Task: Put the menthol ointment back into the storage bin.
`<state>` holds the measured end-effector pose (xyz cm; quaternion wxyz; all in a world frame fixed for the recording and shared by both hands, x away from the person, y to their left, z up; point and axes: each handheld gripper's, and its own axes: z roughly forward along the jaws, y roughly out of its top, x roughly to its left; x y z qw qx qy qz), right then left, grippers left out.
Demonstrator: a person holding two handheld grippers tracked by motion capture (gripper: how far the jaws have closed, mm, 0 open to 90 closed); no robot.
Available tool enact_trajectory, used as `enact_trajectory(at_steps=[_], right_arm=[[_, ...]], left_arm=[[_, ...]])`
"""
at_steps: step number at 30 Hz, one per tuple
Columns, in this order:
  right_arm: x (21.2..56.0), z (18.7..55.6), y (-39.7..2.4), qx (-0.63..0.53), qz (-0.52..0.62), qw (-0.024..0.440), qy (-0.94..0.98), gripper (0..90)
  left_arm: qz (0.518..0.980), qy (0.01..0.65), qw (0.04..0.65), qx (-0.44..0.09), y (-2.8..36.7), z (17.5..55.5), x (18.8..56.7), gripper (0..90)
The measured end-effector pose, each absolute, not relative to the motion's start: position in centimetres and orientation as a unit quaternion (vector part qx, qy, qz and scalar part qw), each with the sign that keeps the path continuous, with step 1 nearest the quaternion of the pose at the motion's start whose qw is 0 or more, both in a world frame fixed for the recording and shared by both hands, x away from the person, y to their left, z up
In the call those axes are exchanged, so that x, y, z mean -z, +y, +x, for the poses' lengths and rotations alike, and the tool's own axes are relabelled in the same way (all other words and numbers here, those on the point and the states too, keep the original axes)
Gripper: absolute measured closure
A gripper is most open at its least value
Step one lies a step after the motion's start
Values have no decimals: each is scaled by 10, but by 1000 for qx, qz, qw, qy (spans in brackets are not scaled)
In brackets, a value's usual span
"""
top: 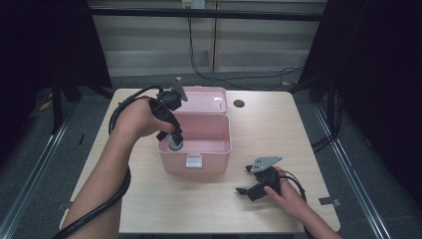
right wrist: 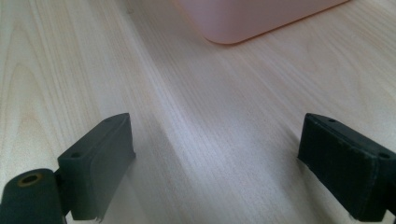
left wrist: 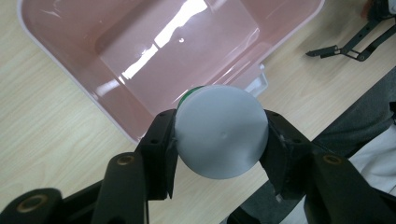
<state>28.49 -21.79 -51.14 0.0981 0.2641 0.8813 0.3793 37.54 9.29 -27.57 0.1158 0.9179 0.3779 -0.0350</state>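
Observation:
My left gripper (top: 173, 138) points down over the near left rim of an open pink box (top: 219, 149), shut on a round grey-white object (left wrist: 221, 131) with a green edge showing behind it. In the left gripper view both black pads press its sides, and the pink box (left wrist: 70, 32) lies below with a glossy, bare bottom. My right gripper (top: 245, 180) rests low on the table near the front right, open with nothing between its jaws. In the right gripper view its pads (right wrist: 100, 163) stand wide apart over bare wood, with a corner of the pink box (right wrist: 243, 18) ahead.
The box's lid (top: 204, 99) stands open at its far side and a white latch (top: 194, 161) hangs on its near wall. A dark round hole (top: 239, 103) marks the wooden table (top: 278, 134). Black cables (top: 219, 77) run on the floor beyond the table.

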Motion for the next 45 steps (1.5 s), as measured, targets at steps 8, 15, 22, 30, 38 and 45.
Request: enact_trajectory(at_steps=[8, 15, 22, 30, 38, 45], right_arm=[[511, 285, -218, -379, 264, 98, 881, 97], [511, 285, -218, -379, 264, 99, 881, 97], [511, 285, -218, -380, 264, 98, 881, 97], [511, 285, -218, -380, 264, 98, 881, 97], [511, 285, -218, -379, 265, 97, 881, 97], [511, 285, -218, -380, 264, 98, 881, 97]], left_arm=[[911, 393, 123, 29, 92, 387, 277, 500], [905, 407, 120, 20, 90, 397, 284, 500], [902, 414, 121, 15, 85, 407, 292, 500], [901, 417, 117, 14, 78, 416, 303, 500], [898, 425, 113, 15, 74, 424, 317, 501], [894, 432, 117, 12, 71, 429, 325, 500]])
